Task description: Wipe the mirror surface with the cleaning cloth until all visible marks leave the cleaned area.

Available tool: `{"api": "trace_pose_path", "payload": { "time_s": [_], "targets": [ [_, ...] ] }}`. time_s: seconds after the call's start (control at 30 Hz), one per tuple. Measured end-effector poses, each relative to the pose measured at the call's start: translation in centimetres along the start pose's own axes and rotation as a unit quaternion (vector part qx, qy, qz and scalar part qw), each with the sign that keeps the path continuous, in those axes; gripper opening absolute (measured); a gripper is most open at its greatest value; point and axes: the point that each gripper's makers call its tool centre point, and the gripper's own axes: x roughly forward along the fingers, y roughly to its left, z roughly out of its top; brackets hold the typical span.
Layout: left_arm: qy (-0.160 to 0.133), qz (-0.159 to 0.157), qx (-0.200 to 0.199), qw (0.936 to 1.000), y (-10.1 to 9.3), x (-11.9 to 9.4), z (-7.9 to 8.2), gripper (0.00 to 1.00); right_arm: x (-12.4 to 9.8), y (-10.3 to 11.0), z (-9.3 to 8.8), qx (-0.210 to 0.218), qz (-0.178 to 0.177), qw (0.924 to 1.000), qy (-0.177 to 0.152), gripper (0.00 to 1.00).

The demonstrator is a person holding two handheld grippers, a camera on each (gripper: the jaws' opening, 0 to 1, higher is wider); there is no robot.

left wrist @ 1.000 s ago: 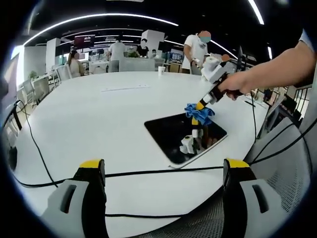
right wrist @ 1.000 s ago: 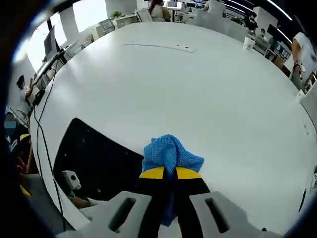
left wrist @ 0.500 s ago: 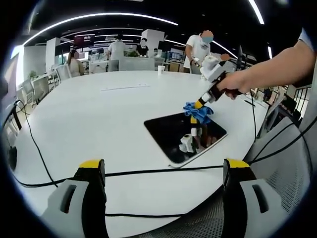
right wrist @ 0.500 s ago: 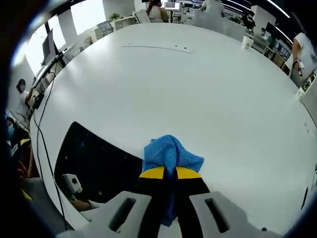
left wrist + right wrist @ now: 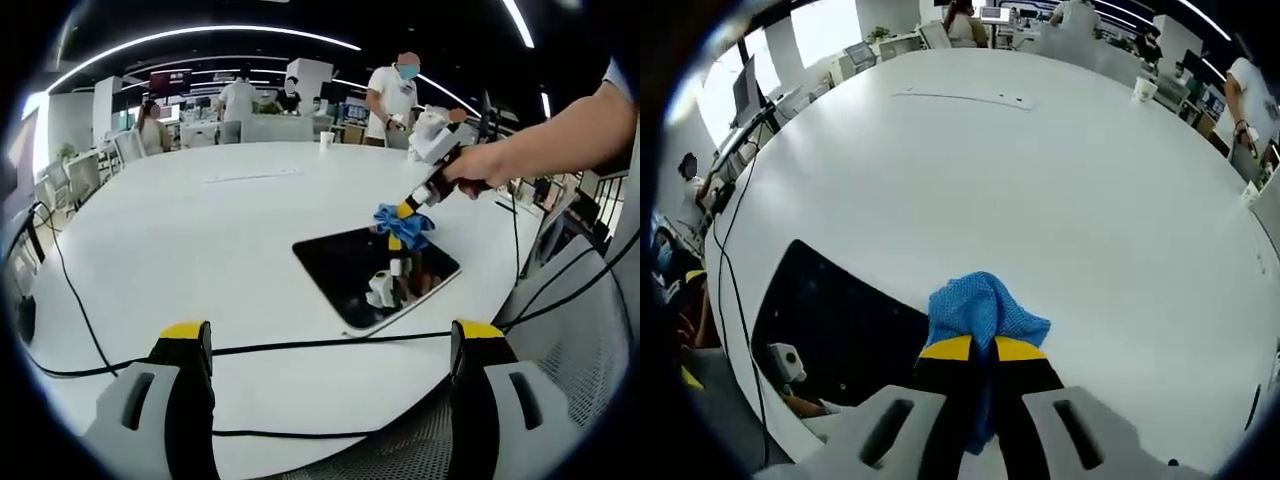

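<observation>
In the left gripper view, the left gripper (image 5: 330, 345) is seen low and near, with its two yellow-tipped jaws set wide apart and nothing between them. A big white round bench (image 5: 180, 230) is spread out ahead. A black cable (image 5: 300, 347) is laid across the near part of the bench. To the right, a dark flat mirror (image 5: 350, 270) is lying on the bench, close to the right edge. The right gripper (image 5: 403, 212) is held by a hand (image 5: 472, 170) that comes in from the right. A blue cleaning cloth (image 5: 402, 226) is clamped in its tip and is pressed on the far right corner of the mirror. The gripper is seen again as a reflection in the mirror. A white paper cup (image 5: 325, 141) is stood far away on the bench. People are seen standing far behind the bench.

In the right gripper view, the right gripper (image 5: 978, 348) is seen at the bottom, with its jaws shut tight together on the blue cleaning cloth (image 5: 983, 308). The cloth is bunched up and is laid at the edge of the dark mirror (image 5: 840, 325), which is on the near left. The white bench (image 5: 1040, 190) is stretched far ahead. A paper cup (image 5: 1143, 89) is seen at the far right.
</observation>
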Motion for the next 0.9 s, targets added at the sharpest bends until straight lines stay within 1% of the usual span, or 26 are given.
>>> {"api": "trace_pose_path", "payload": {
  "time_s": [0.1, 0.13, 0.2, 0.27, 0.3, 0.33, 0.4, 0.5, 0.57, 0.63, 0.8, 0.9],
  "targets": [
    [0.001, -0.005, 0.004, 1.0000, -0.2, 0.1, 0.0, 0.99, -1.1, -0.8, 0.0, 0.008, 0.001, 0.9999, -0.009, 0.01],
    [0.001, -0.006, 0.005, 1.0000, -0.2, 0.1, 0.0, 0.99, -2.1, -0.6, -0.2, 0.010, 0.000, 0.9999, -0.012, 0.01],
    [0.000, -0.005, 0.005, 1.0000, -0.2, 0.1, 0.0, 0.99, -2.8, -1.3, -0.5, 0.021, -0.002, 0.9997, -0.016, 0.01],
    [0.000, -0.006, 0.005, 1.0000, -0.2, 0.1, 0.0, 0.99, -3.2, -2.1, -0.8, 0.041, -0.001, 0.9990, -0.018, 0.01],
    [0.000, -0.007, 0.006, 1.0000, -0.2, 0.1, 0.0, 0.99, -3.5, -2.3, -1.0, 0.047, -0.001, 0.9987, -0.019, 0.01],
    [-0.001, -0.007, 0.007, 1.0000, -0.2, 0.1, 0.0, 0.99, -3.4, -3.0, -1.0, 0.054, -0.001, 0.9983, -0.020, 0.01],
    [-0.002, -0.006, 0.007, 1.0000, -0.2, 0.0, 0.0, 0.99, -4.0, -3.5, -1.3, 0.064, -0.001, 0.9977, -0.024, 0.01],
    [-0.003, -0.005, 0.008, 1.0000, -0.1, 0.0, 0.1, 0.99, -5.0, -4.2, -2.1, 0.087, 0.001, 0.9959, -0.026, 0.01],
    [-0.003, -0.004, 0.009, 1.0000, -0.1, 0.0, 0.1, 0.99, -6.2, -4.7, -2.9, 0.097, -0.003, 0.9948, -0.030, 0.01],
    [-0.004, -0.003, 0.009, 0.9999, -0.1, -0.1, 0.1, 0.99, -6.8, -5.0, -3.4, 0.103, -0.004, 0.9942, -0.031, 0.01],
    [-0.006, -0.001, 0.009, 0.9999, -0.2, -0.1, 0.2, 0.99, -7.5, -5.9, -4.9, 0.118, -0.003, 0.9926, -0.025, 0.01],
    [-0.007, -0.001, 0.010, 0.9999, -0.2, -0.1, 0.2, 0.99, -8.0, -5.9, -5.6, 0.123, -0.003, 0.9921, -0.024, 0.01]
  ]
}}
